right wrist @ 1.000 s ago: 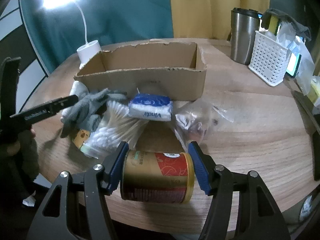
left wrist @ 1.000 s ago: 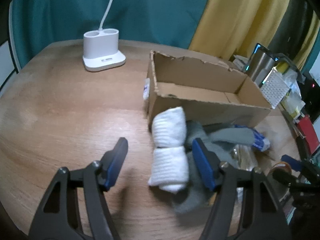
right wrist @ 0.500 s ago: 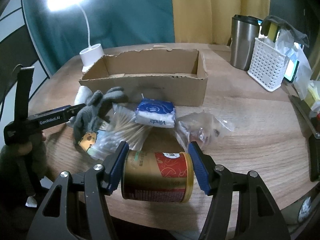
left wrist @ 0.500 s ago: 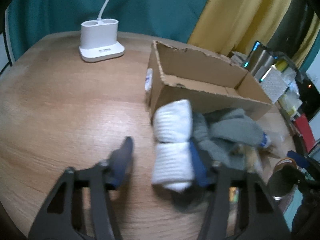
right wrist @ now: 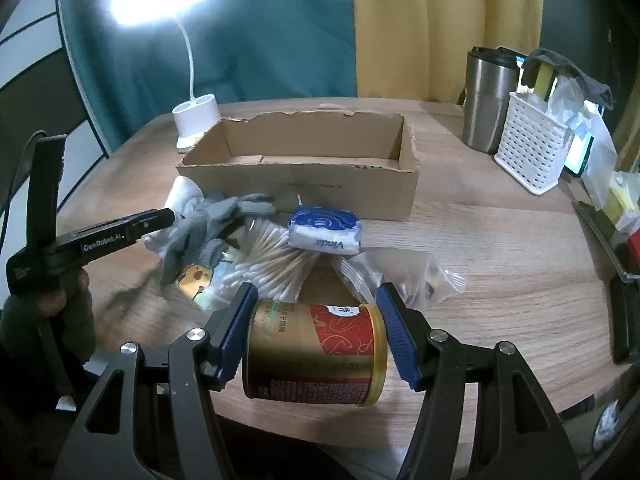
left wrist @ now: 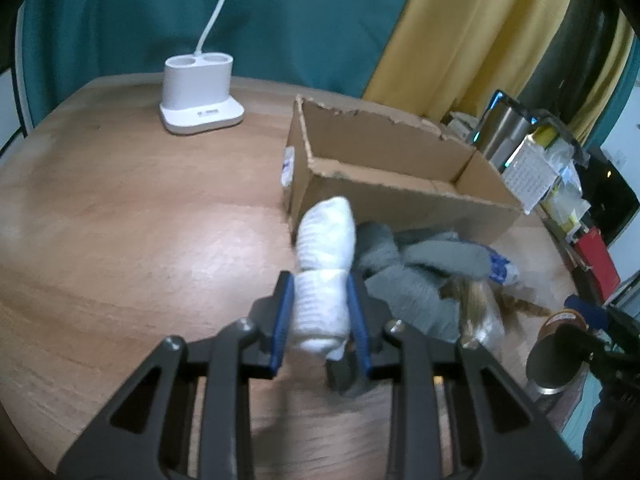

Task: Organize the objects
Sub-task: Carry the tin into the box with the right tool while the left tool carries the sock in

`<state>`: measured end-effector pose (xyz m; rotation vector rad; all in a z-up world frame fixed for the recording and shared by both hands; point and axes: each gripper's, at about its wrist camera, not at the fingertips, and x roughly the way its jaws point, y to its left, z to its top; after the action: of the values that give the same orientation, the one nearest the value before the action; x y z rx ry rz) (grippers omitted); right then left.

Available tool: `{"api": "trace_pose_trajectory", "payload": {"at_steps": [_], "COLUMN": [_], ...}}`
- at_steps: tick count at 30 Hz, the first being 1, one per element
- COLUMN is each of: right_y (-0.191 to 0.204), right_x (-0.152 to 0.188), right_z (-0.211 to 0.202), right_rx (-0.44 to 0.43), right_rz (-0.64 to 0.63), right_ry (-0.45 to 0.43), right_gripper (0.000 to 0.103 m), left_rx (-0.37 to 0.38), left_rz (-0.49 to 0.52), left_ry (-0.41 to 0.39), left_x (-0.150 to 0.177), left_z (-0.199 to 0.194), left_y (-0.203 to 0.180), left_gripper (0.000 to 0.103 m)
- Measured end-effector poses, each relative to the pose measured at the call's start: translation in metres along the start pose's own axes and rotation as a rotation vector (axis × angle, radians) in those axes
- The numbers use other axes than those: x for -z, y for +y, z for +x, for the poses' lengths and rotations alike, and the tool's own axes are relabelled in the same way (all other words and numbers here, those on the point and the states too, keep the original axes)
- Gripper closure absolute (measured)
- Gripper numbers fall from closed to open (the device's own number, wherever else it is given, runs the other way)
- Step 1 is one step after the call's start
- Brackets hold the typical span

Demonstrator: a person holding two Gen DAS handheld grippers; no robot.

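L gripper (left wrist: 320,320) has just been closing and now pinches the near end of the white rolled sock (left wrist: 324,276) between its blue pads (left wrist: 280,320); the sock's far end sticks out fwd toward the cardboard box (left wrist: 400,196), w/ a grey cloth (left wrist: 408,280) just beside it on the R. R gripper (right wrist: 316,332) clamps a gold-and-red can (right wrist: 316,356) lying on its side, pads on the can's two ends, over the near edge of the table (right wrist: 500,280). In the R wrist view the box (right wrist: 304,184) sits open-topped around the table's middle, nothing visible inside it. In front of the box, toward the near edge, a loose heap: grey cloth (right wrist: 208,228), a bag of cotton swabs (right wrist: 272,256), a blue-white tissue pack (right wrist: 324,232) marked Vinda, a clear plastic bag (right wrist: 400,276) w/ small bits in it (can't tell what), and a small gold-coloured tag (right wrist: 194,280) partly under the cloth. The L gripper's body (right wrist: 100,240), held by a hand (right wrist: 48,304) in a dark sleeve, comes in from the table's L edge w/ its tips at the cloth. White lamp base (right wrist: 196,124) stands at the far L edge behind the box, lamp lit. Steel tumbler (right wrist: 488,100) and white perforated basket (right wrist: 532,152) stand near the far R edge, well apart from the heap.
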<state>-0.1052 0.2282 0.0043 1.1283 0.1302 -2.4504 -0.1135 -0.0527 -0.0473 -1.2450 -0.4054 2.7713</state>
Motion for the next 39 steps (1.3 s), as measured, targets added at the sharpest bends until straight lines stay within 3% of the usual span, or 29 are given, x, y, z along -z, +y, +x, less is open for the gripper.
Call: {"api": "trace_pose_trajectory", "payload": {"at_steps": [7, 11, 13, 15, 31, 39], "right_y": [0.000, 0.001, 0.001, 0.001, 0.003, -0.007], "right_x": [0.004, 0.004, 0.002, 0.000, -0.040, -0.055], "right_z": [0.007, 0.005, 0.001, -0.002, -0.023, -0.021], "right_rx": [-0.015, -0.016, -0.015, -0.016, -0.053, -0.052], "right_rz": [0.002, 0.001, -0.002, -0.002, -0.054, -0.055], "right_ry": [0.019, 0.015, 0.004, -0.004, -0.083, -0.099], "right_gripper": [0.038, 0.038, 0.038, 0.038, 0.038, 0.038], "left_rx": [-0.014, 0.007, 0.013, 0.021, 0.057, 0.057], "left_rz": [0.025, 0.028, 0.044, 0.044, 0.023, 0.035], "left_ry": [0.045, 0.064, 0.056, 0.052, -0.074, -0.093], "left_x": [-0.002, 0.000, 0.000, 0.000, -0.022, -0.032], "left_z": [0.016, 0.025, 0.022, 0.019, -0.032, -0.038], "left_y": [-0.003, -0.003, -0.005, -0.006, -0.017, -0.026], "left_gripper": [0.061, 0.064, 0.072, 0.074, 0.074, 0.074]}}
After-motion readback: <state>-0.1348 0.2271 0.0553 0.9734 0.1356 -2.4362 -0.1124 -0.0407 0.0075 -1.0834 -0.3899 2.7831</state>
